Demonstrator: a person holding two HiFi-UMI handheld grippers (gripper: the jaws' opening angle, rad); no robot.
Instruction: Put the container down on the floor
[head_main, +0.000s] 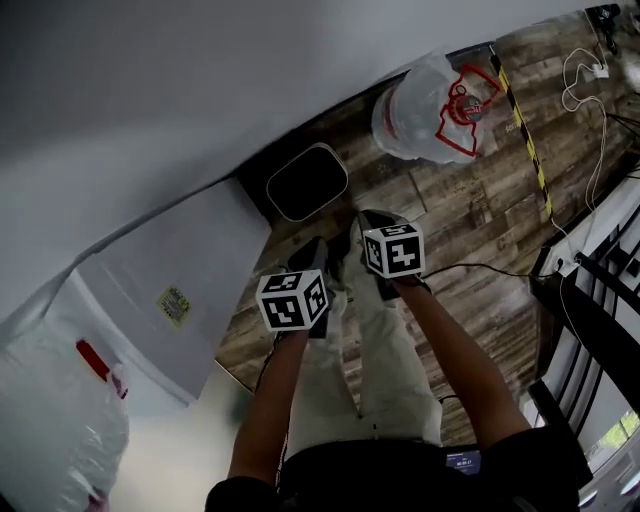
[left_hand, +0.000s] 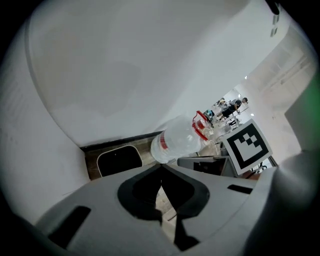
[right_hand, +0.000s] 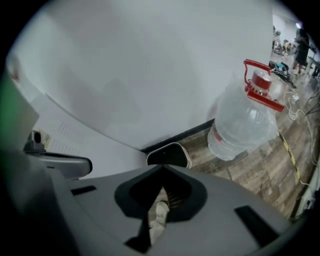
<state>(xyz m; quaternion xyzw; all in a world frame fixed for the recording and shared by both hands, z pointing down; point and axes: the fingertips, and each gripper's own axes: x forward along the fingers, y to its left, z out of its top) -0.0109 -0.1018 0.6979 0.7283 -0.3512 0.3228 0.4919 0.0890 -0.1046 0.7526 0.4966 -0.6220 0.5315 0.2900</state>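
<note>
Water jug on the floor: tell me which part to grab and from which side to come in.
Take the water jug by the red carry handle looped around its capped neck, coming down from above with the jaws across the strap. The jug stands on the wooden floor with the handle at its top and open to reach. Its clear, rounded body looks too broad and smooth to pinch.
</note>
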